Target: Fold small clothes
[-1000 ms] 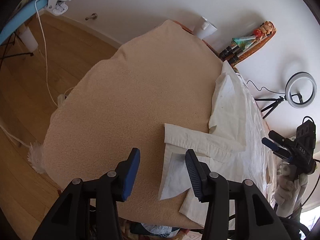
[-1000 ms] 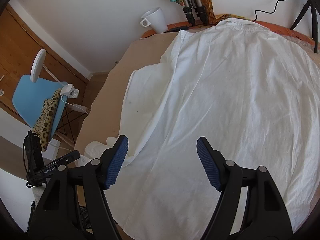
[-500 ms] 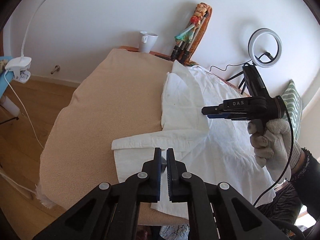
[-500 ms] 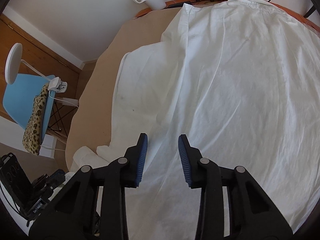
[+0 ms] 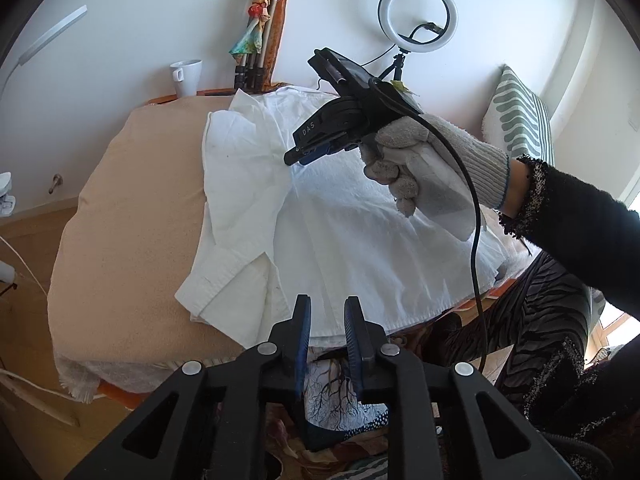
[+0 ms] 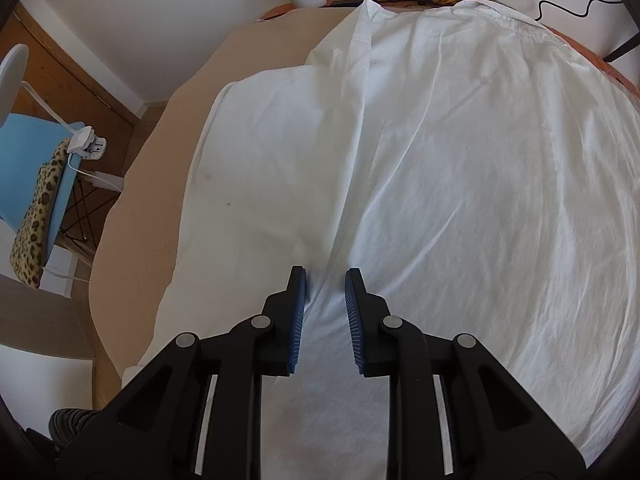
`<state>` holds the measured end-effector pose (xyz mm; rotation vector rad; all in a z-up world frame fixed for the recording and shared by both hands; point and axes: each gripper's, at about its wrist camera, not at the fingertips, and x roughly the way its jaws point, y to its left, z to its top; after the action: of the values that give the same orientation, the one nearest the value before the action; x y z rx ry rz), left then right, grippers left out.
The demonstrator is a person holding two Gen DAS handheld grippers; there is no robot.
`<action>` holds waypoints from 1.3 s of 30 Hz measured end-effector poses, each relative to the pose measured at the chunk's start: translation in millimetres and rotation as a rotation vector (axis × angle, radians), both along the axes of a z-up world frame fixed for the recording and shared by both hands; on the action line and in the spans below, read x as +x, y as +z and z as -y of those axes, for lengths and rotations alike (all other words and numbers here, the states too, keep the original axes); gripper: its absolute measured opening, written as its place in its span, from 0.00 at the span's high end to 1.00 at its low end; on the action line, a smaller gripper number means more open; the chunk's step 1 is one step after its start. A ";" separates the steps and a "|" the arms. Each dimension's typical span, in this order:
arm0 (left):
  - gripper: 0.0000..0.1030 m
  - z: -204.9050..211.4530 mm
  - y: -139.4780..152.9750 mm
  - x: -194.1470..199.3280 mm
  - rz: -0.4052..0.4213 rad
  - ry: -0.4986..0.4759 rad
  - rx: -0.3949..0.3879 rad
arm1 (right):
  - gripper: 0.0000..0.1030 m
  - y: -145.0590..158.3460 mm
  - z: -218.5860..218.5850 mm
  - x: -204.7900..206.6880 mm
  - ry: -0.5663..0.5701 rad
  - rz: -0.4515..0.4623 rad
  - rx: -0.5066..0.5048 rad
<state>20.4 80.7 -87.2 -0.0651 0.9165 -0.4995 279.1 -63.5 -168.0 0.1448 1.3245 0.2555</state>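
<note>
We are looking at a white shirt [image 5: 344,216], thin, creased cotton, lying flat on the bench [image 5: 132,208], which is wearing a beige, nubbly cloth; one sleeve is lying folded across its left side. Our left tongs [image 5: 326,316] are opening, empty, hanging off the near hem. Our right tongs [image 6: 325,284] are closing over a raised crease of the shirt, pads not yet pressing it. A white mug [image 5: 187,77], a ring light [image 5: 417,16] and a striped cushion [image 5: 520,120] are standing behind, against a white wall.
</note>
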 end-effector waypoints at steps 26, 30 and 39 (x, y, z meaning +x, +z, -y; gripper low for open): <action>0.95 3.0 -12.0 20.7 -0.108 -0.010 -0.212 | 0.78 5.7 -35.6 -40.3 0.179 -0.028 0.079; 0.81 14.3 -9.4 12.0 -0.090 -0.032 -0.129 | 0.78 3.3 -16.8 -50.7 0.189 -0.036 0.031; 0.70 -21.8 -75.3 62.0 -0.288 0.243 -0.048 | 0.51 8.5 10.9 -46.4 0.071 0.017 -0.009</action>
<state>82.5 102.5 -162.5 -0.2951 1.1610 -0.2891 232.8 -74.4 -159.5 0.0882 1.3153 0.3102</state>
